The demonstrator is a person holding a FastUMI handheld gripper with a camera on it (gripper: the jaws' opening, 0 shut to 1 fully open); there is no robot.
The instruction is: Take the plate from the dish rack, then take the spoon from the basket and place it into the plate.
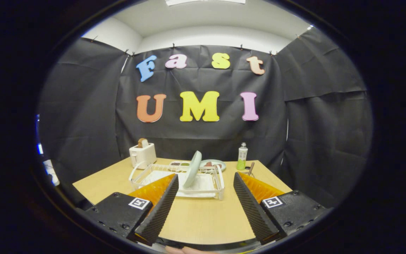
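A pale green plate (192, 169) stands on edge, tilted, in a white wire dish rack (146, 176) on the wooden table (203, 215). My gripper (205, 181) is open, with nothing between its fingers, and it is held back from the rack with the plate beyond the fingertips. A spoon handle (251, 168) sticks up from a basket behind the right finger, to the right of the rack; the basket itself is mostly hidden.
A white toaster (142, 154) with a slice of bread stands at the back left. A second plate with food (213, 164) lies behind the rack. A green bottle (242, 156) stands at the back right. Bare table lies ahead of the fingers.
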